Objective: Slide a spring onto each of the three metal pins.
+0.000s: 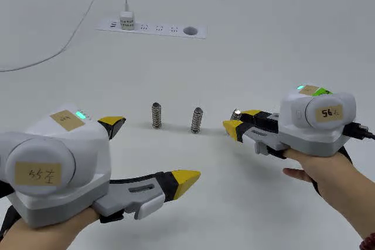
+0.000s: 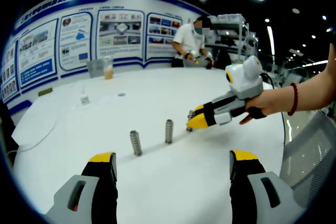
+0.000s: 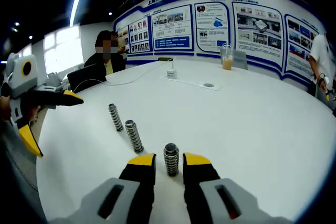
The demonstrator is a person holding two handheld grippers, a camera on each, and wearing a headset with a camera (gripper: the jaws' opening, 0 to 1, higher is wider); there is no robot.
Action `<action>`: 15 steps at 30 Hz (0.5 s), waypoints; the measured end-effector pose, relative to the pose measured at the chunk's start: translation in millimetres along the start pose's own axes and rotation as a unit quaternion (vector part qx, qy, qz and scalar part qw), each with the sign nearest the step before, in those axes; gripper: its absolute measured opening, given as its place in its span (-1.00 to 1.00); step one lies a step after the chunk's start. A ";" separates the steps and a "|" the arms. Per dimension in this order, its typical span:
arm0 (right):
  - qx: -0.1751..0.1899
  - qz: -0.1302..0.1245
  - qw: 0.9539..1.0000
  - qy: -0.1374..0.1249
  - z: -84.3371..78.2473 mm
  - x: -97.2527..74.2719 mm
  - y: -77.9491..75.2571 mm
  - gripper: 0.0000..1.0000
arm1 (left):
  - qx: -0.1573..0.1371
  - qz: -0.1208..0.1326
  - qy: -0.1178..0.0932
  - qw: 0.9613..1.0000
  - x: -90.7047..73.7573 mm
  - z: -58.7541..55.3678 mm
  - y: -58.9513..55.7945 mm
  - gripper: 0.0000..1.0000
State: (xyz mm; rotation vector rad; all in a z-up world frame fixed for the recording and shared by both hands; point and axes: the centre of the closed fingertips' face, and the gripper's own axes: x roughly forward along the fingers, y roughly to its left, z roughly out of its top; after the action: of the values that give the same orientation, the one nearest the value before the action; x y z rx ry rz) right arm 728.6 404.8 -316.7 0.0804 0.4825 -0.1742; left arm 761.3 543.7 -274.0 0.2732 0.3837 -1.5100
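The right claw (image 1: 240, 120) brackets third spring (image 3: 171, 162), grip unclear; left claw (image 2: 173, 157) apart; power strip (image 1: 152, 28) beyond.

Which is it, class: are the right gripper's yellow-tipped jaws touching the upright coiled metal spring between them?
Cannot tell. The right gripper view shows the right gripper closely flanking the coiled metal spring; any gap is too thin to judge.

Bare counter (image 1: 263, 57) lies open before and behind the row of three springs (image 1: 197, 120), with gaps between them. The right hand-held gripper (image 1: 239, 121) straddles the right-end spring (image 1: 236, 112); a power strip (image 1: 152, 28) and cable (image 1: 76, 27) lie well behind.
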 end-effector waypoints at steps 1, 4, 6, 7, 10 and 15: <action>0.001 -0.001 1.000 0.000 0.9 -0.7 0.0 -0.56 | 0.000 0.000 0.000 1.000 -0.2 0.2 0.4 0.81; 0.007 -0.004 1.000 -0.002 3.7 -4.1 -0.1 -0.50 | -0.004 0.002 -0.001 1.000 -1.0 1.3 2.2 0.80; 0.007 -0.006 1.000 -0.005 6.1 -7.0 0.0 -0.46 | -0.008 0.002 -0.001 1.000 -1.7 1.8 3.3 0.79; 0.007 -0.006 1.000 -0.005 6.9 -8.0 0.3 -0.45 | -0.009 0.003 0.000 1.000 -2.0 2.0 3.9 0.78; 0.010 -0.005 1.000 -0.001 8.1 -13.0 2.8 -0.39 | -0.008 0.007 -0.001 1.000 -4.1 3.2 6.0 0.78; 0.015 0.004 1.000 0.004 10.1 -20.3 9.9 -0.30 | -0.009 0.010 -0.003 1.000 -8.4 6.3 9.5 0.77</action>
State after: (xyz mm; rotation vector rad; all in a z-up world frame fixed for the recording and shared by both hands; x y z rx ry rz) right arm 717.3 416.3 -297.9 0.1113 0.4880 -0.1739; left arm 771.2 549.3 -265.5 0.2587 0.3883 -1.4870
